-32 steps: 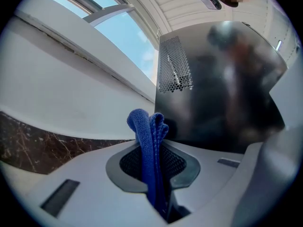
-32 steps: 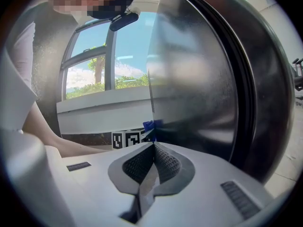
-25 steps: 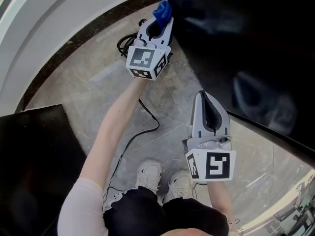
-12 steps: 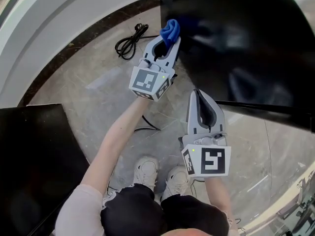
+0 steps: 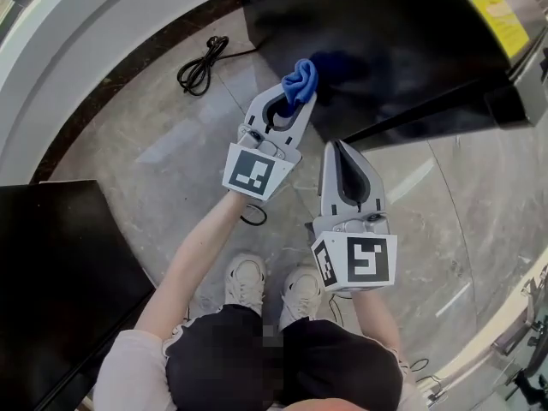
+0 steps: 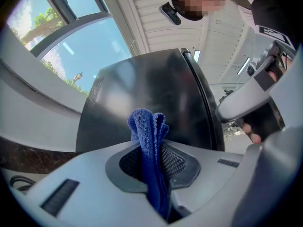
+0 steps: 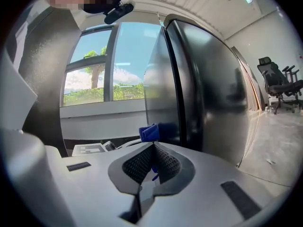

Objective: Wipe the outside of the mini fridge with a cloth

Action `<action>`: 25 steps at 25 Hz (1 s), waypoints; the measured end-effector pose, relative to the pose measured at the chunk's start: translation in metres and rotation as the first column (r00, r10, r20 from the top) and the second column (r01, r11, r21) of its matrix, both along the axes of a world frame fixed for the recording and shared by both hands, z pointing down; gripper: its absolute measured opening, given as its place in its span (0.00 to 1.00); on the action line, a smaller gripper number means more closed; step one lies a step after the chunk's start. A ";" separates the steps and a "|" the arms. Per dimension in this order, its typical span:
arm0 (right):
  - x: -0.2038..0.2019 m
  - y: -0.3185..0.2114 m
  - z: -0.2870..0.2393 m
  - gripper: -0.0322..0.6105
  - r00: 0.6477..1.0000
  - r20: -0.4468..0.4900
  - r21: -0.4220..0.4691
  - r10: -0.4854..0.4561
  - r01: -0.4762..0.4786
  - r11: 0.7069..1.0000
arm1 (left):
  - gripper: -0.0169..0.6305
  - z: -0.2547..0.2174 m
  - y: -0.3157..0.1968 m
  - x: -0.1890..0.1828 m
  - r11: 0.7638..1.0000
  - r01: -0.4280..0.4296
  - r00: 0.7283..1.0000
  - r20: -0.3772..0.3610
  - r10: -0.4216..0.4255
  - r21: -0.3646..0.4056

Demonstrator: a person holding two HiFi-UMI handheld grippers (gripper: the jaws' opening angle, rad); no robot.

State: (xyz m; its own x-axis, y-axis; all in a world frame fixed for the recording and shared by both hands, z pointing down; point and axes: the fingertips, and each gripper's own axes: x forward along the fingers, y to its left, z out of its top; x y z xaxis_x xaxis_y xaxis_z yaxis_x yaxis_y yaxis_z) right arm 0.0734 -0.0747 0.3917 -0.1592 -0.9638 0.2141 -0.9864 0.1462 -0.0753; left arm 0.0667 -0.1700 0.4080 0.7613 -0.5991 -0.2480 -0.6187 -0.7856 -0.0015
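The left gripper (image 5: 294, 103) is pinching the cloth (image 5: 300, 79) at the fridge (image 5: 385, 41) side. The right gripper (image 5: 342, 149) is idling, closed and empty. Wiping is seemingly only partway.

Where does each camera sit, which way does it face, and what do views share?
Head view: on the person's head, facing steeply down at floor and mini fridge; shows forearms, shoes, left gripper, right gripper.
Left gripper view: on that gripper, looking along jaws shut on the blue cloth toward the fridge.
Right gripper view: on that gripper, looking along shut, empty jaws at the fridge.
All three show fridge and cloth.
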 end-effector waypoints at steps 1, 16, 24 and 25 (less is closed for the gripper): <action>0.003 0.004 0.000 0.07 1.000 -0.002 0.000 0.007 -0.007 1.000 | 0.12 0.000 0.008 0.004 1.000 -0.012 1.000 -0.005 0.012 -0.009; 0.050 0.039 -0.020 0.07 0.994 -0.008 0.027 0.112 -0.111 0.993 | 0.12 -0.005 0.084 0.038 0.992 -0.119 0.993 -0.010 0.119 -0.051; 0.050 0.048 -0.031 0.07 0.994 -0.028 0.056 0.110 -0.108 0.993 | 0.11 -0.006 0.105 0.049 0.985 -0.164 0.986 0.013 0.165 -0.049; 0.051 0.049 -0.031 0.07 0.994 -0.019 0.054 0.112 -0.111 0.992 | 0.12 -0.006 0.109 0.051 0.984 -0.174 0.984 0.032 0.175 -0.035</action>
State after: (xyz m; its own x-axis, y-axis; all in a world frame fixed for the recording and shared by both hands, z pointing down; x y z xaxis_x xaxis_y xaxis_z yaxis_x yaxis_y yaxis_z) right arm 0.1242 -0.0256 0.3609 -0.0462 -0.9852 0.1650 -0.9981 0.0388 -0.0481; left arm 0.1176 -0.0614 0.4021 0.8624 -0.4639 -0.2025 -0.4725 -0.8813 0.0065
